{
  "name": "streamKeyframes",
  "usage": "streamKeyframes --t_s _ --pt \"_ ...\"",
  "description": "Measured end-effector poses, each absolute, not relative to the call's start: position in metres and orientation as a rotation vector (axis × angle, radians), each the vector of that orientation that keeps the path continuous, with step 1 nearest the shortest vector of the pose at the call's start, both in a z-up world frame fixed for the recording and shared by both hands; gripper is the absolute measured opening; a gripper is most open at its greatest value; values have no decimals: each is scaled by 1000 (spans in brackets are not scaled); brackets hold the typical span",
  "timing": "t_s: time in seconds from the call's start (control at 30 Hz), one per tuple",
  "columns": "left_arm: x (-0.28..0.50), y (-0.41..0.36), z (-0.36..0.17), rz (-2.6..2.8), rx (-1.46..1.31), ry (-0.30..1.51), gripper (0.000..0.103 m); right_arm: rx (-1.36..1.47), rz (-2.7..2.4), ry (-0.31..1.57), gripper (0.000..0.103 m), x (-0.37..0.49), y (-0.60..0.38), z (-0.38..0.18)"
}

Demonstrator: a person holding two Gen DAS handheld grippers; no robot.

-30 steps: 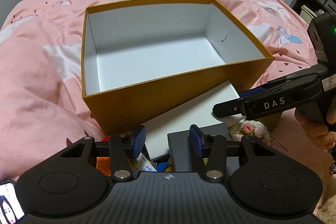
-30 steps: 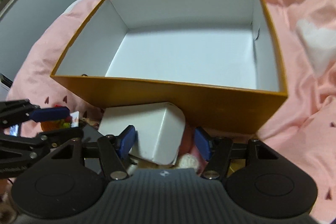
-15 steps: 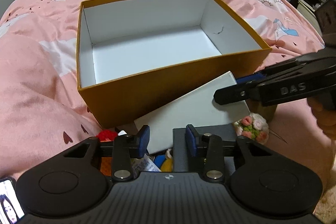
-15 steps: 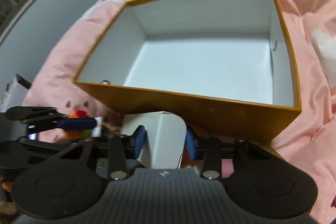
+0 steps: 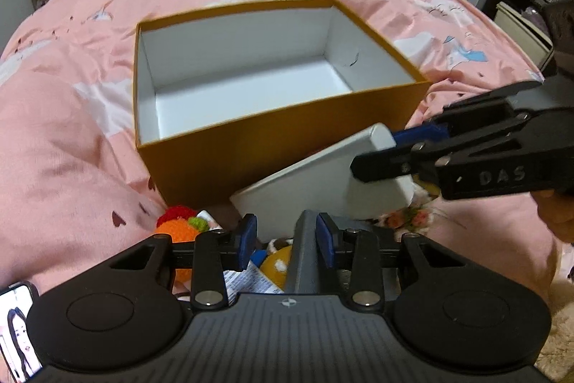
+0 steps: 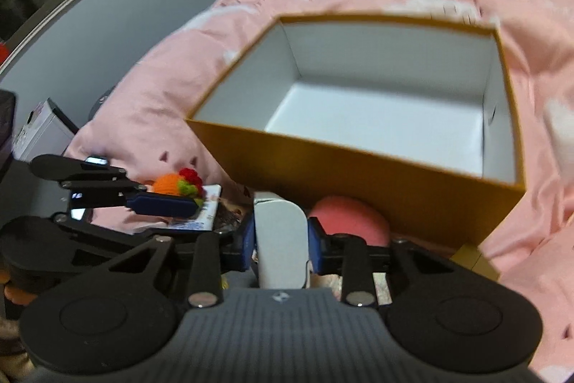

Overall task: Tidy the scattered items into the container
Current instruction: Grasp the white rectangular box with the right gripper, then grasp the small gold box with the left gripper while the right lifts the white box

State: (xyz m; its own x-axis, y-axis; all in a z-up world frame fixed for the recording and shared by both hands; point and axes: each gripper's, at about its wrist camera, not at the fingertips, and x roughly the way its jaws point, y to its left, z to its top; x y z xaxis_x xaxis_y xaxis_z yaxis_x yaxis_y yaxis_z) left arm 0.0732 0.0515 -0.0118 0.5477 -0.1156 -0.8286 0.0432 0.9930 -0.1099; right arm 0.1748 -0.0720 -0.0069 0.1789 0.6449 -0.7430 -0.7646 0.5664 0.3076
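right gripper (image 6: 281, 241) pinching one white carton (image 6: 281, 239) by its narrow end, both blue pads (image 6: 248, 241) pressed flat against its sides; seen from the left wrist as a white carton (image 5: 323, 182) tilted, far corner raised, lower edge down among the clutter, just in front of the container's near wall. left gripper (image 5: 286, 244) partly spread, blue pads (image 5: 247, 239) apart with a gap between; right pad lying against the edge of a dark grey box (image 5: 300, 253), left pad clear of it, so not clamped on anything.

one container (image 5: 287, 139): mustard-orange cardboard box with white inside, open at the top, nothing visible in it, sitting on a pink duvet (image 5: 64, 139) with white cloud prints.

scattered items, all outside the container on the near side: one orange crocheted fruit with red and green top (image 5: 177, 225), one printed paper packet (image 5: 251, 277) under the left gripper, one yellow plush piece (image 5: 276, 266) beside it, one small bunch of pink fabric flowers (image 5: 407, 218) below the carton, one pink rounded cushion-like thing (image 6: 349, 221) against the container's wall in the right wrist view. one phone with a lit screen (image 5: 16, 329) at the lower left corner.
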Motion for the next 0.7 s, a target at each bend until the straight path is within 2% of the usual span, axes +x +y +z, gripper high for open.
streamKeyframes --t_s 0.2,0.4,0.5,0.57,0.7 --pt "72 30 4 -173 -31 919 42 -178 973 883 31 168 -106 27" --pt "79 -2 9 -277 44 872 42 -47 899 869 32 171 -168 51" --pt "86 -16 9 -316 65 869 45 18 842 842 31 171 -195 64" --pt "91 -24 7 -335 71 869 52 55 808 808 31 170 -214 76" --pt "101 -41 3 -383 68 874 55 -7 693 725 31 163 -237 94"
